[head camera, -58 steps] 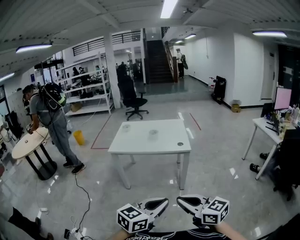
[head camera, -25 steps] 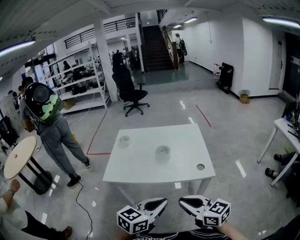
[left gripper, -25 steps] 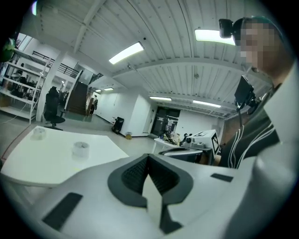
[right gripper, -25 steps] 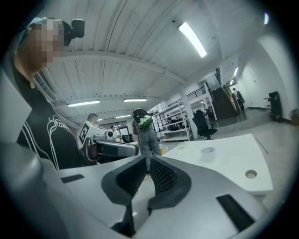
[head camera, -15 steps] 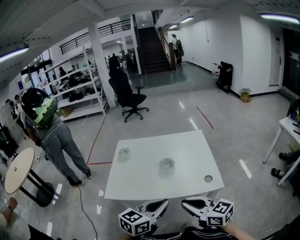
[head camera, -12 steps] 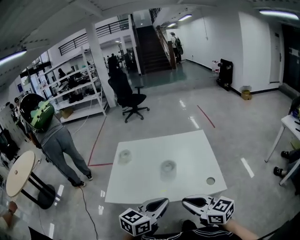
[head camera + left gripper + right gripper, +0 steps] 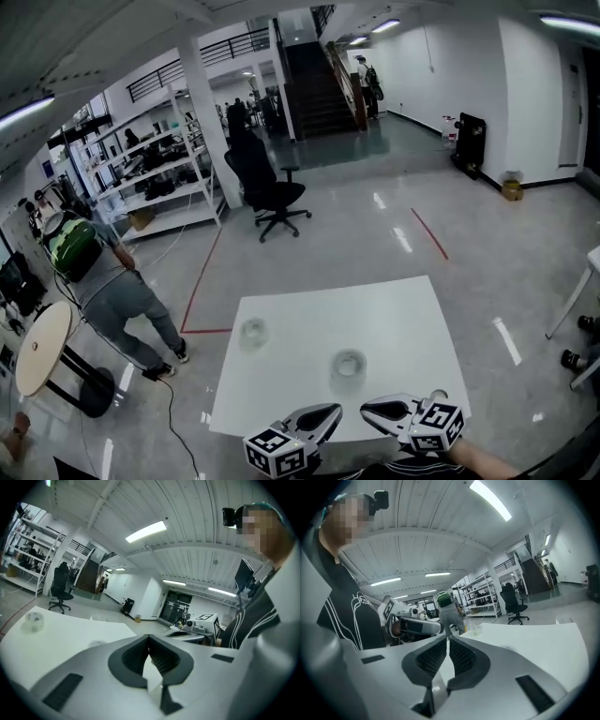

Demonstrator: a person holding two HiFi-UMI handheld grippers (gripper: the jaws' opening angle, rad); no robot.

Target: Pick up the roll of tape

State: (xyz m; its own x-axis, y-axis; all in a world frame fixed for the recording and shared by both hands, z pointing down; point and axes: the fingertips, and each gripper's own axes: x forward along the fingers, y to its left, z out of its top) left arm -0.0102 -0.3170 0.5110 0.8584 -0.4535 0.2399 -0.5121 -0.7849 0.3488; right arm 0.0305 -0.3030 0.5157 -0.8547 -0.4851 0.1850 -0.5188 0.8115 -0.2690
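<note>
The roll of tape (image 7: 349,364) is a clear ring lying flat on the white table (image 7: 394,314), toward the near edge and untouched by either tool. A second clear roll (image 7: 253,331), much like it, lies farther back and to the left, well apart from the first. A small round hole (image 7: 438,395) shows in the tabletop near its right front corner. The left gripper (image 7: 328,412) and the right gripper (image 7: 373,408) hang side by side at the table's near edge, their tips turned toward each other and pointing roughly level. The tape lies just ahead of them. In each gripper view the ribbed pads meet at the tips with nothing between them, so both sets of jaws are clenched and empty. Beyond the table stands a black office chair (image 7: 274,192) on the glossy floor. To the left a person (image 7: 108,286) with a green backpack (image 7: 73,248) stands beside a round table (image 7: 42,345), with shelves (image 7: 159,173) and a staircase (image 7: 319,70) farther back.
</note>
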